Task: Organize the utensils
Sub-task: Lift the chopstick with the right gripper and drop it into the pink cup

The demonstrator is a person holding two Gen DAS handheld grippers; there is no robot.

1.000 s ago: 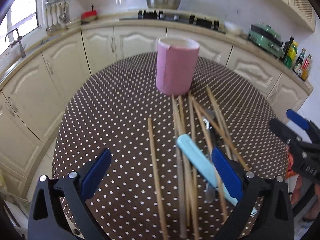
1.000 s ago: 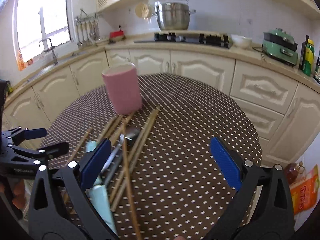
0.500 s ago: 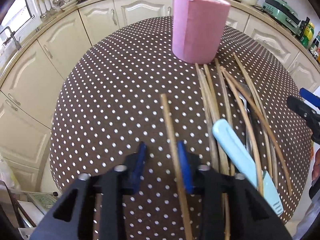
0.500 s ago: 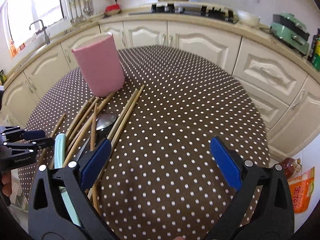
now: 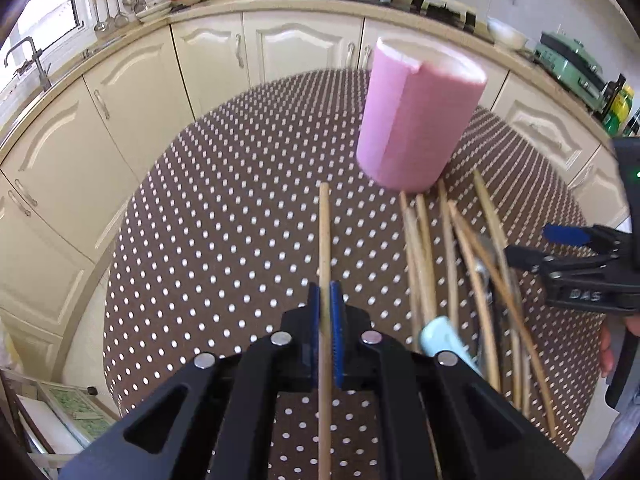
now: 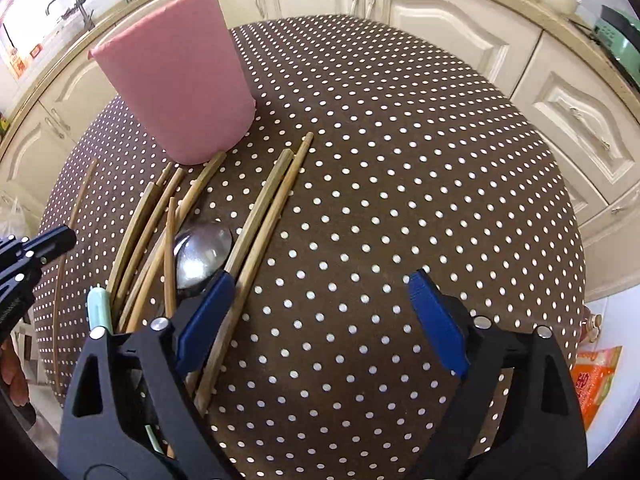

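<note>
Clamping lone chopstick [image 5: 325, 236] mid-shaft, left gripper [image 5: 325, 300] aims it toward pink cup [image 5: 416, 120]; probable drop-in. Right gripper [image 6: 320, 312] spread wide, empty, above pile [image 6: 192, 220] on table [image 6: 400, 200].

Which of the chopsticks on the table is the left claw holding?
The lone chopstick lying apart, left of the pile, clamped between the left claw pads and pointing toward the pink cup.

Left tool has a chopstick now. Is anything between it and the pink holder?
Nothing visible. The left tool grips the chopstick, and only bare tablecloth lies between its tip and the holder. The other chopsticks lie off to the right.
</note>
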